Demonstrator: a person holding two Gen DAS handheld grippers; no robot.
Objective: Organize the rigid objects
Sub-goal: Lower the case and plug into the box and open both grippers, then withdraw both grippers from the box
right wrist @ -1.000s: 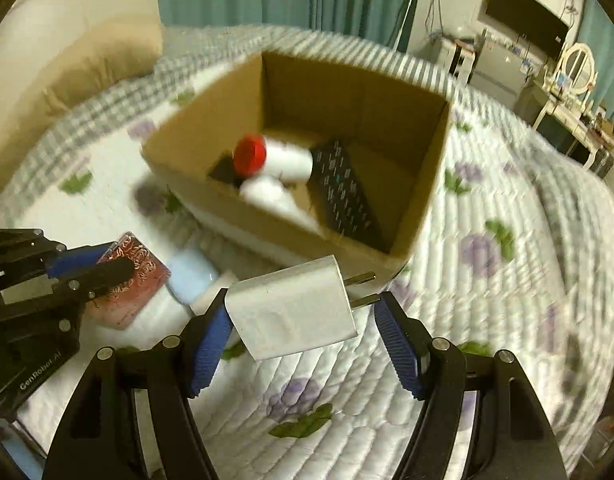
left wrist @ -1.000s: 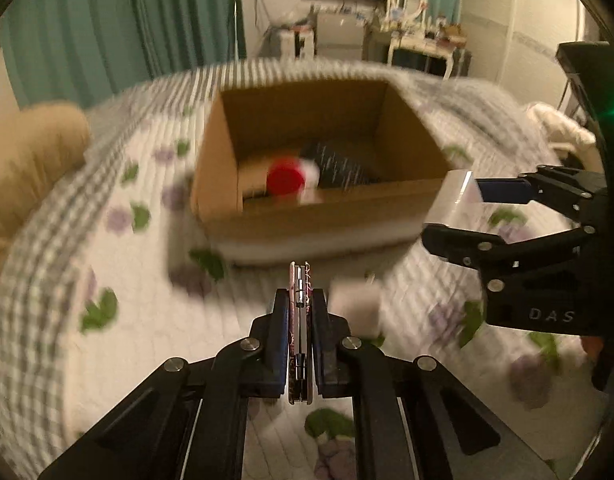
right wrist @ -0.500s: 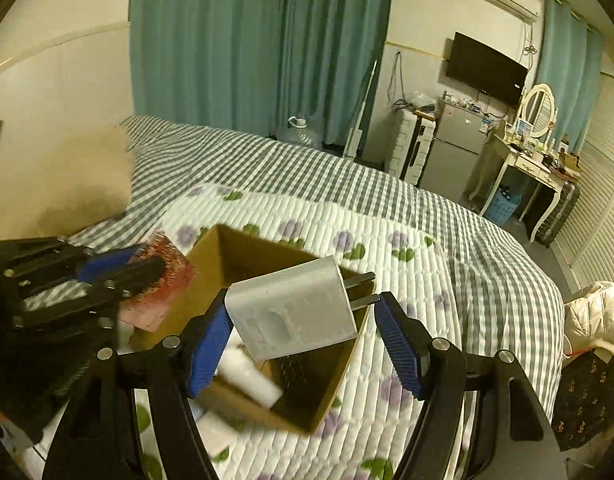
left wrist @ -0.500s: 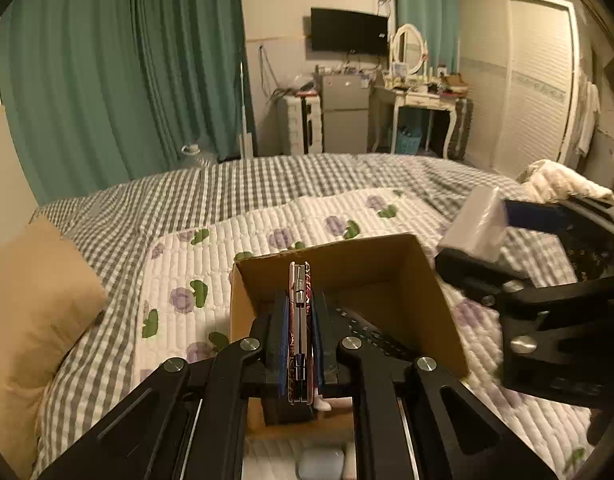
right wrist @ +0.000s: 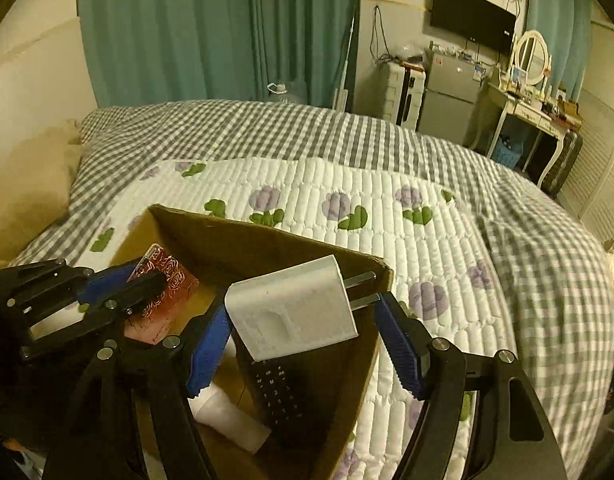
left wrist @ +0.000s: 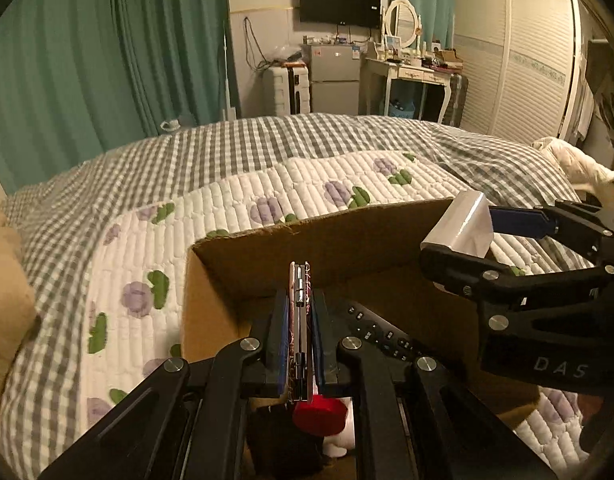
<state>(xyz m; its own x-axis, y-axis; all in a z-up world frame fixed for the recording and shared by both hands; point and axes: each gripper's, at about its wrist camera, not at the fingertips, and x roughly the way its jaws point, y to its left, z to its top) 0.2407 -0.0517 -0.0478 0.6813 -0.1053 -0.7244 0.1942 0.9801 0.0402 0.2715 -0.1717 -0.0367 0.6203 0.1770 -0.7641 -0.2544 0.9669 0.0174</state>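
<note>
An open cardboard box [left wrist: 347, 236] [right wrist: 267, 236] stands on the quilted bed. My left gripper [left wrist: 300, 320] is shut on a thin red patterned case [left wrist: 300, 304] [right wrist: 167, 284], held edge-on over the box. My right gripper [right wrist: 303, 320] holds a white plug charger [right wrist: 295, 312] [left wrist: 463, 224] over the box's right side; its right finger stands apart from the charger, prongs pointing right. Inside the box lie a black remote [left wrist: 383, 336] [right wrist: 279, 392] and a white bottle [right wrist: 227, 416] with a red cap [left wrist: 321, 416].
The white floral quilt [right wrist: 387, 208] lies over a grey checked blanket [left wrist: 267, 140]. A tan pillow [left wrist: 3, 288] sits at the left. Green curtains, a fridge, a dressing table and a wardrobe stand beyond the bed.
Both grippers rose from the bed with their objects and moved forward over the open box. The box now sits directly under them.
</note>
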